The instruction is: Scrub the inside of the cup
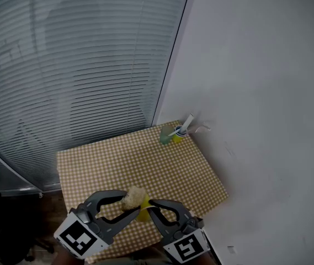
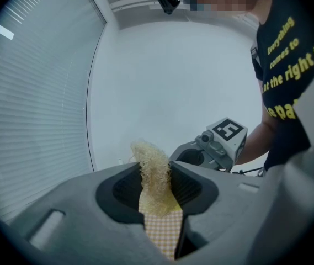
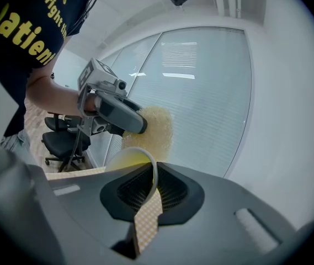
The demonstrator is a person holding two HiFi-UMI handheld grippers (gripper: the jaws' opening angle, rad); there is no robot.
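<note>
Pinching cup (image 3: pixel 126 159) rim, right hand-held gripper (image 3: pixel 152 191)

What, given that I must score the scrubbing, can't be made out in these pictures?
- Inside of the cup: head view, covered by the sponge and the jaws; right gripper view shows only rim and some wall.
- Whether sponge meets cup: right gripper view, the left gripper blocks it.
- The things at the table's far corner: head view, too small to name.
</note>
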